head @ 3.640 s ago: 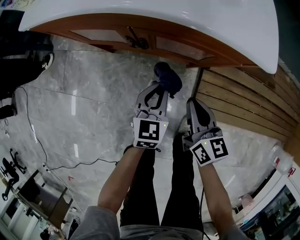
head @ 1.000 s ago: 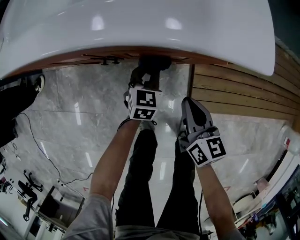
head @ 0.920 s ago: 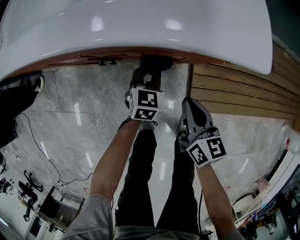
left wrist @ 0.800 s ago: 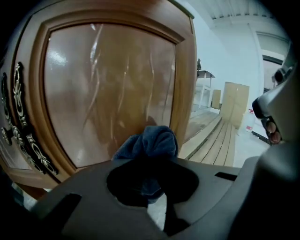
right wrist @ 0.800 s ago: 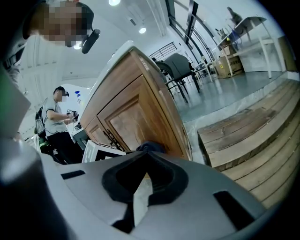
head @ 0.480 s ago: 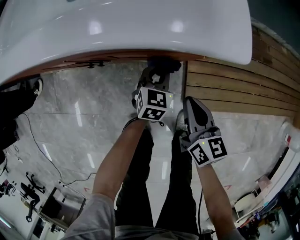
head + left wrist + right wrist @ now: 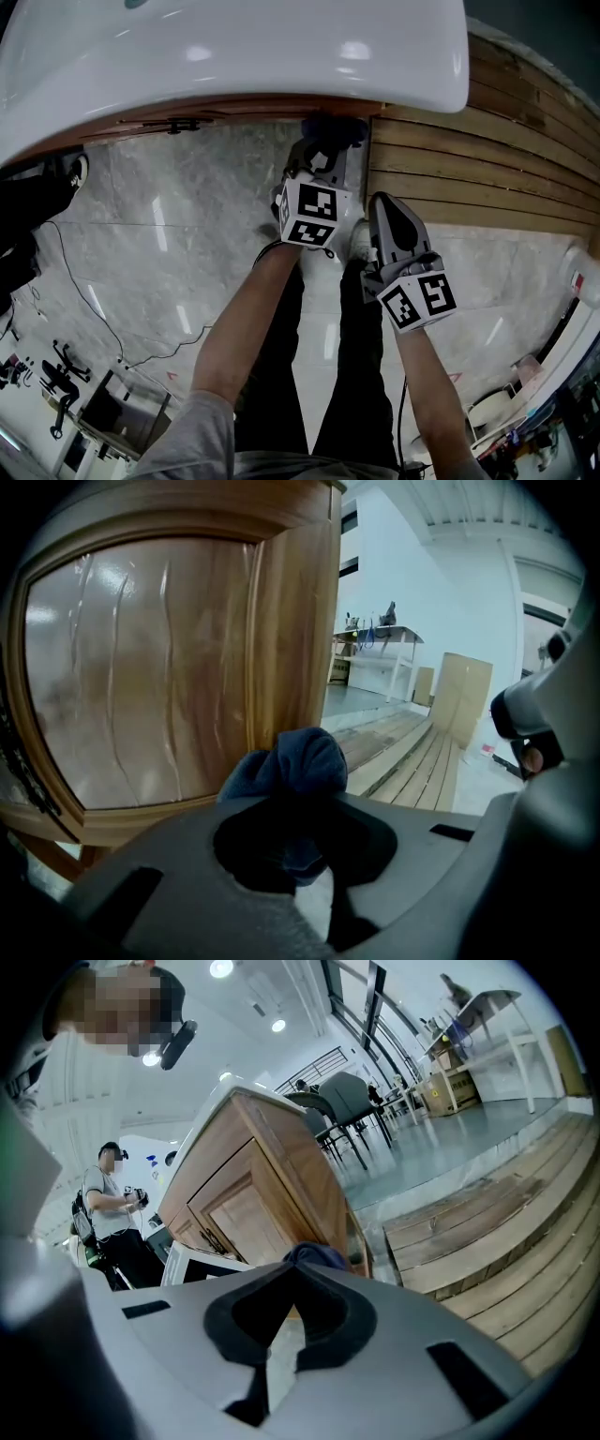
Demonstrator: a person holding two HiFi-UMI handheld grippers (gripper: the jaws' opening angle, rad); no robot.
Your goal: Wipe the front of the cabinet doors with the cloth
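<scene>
Cloth (image 7: pixel 295 757) bunched in the clenched left gripper (image 7: pixel 291 810), at the lower right corner of the cabinet door (image 7: pixel 286 621); the panel (image 7: pixel 141 667) lies to its left, so we judge the stroke should run leftward. Right gripper (image 7: pixel 294 1277), closed on nothing, hangs farther off.

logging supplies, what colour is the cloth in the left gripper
Dark blue cloth; it shows best in the left gripper view.

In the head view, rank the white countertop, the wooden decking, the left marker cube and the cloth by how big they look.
1. White countertop
2. Wooden decking
3. Left marker cube, though it sits nearer the camera
4. Cloth, partly hidden
</scene>
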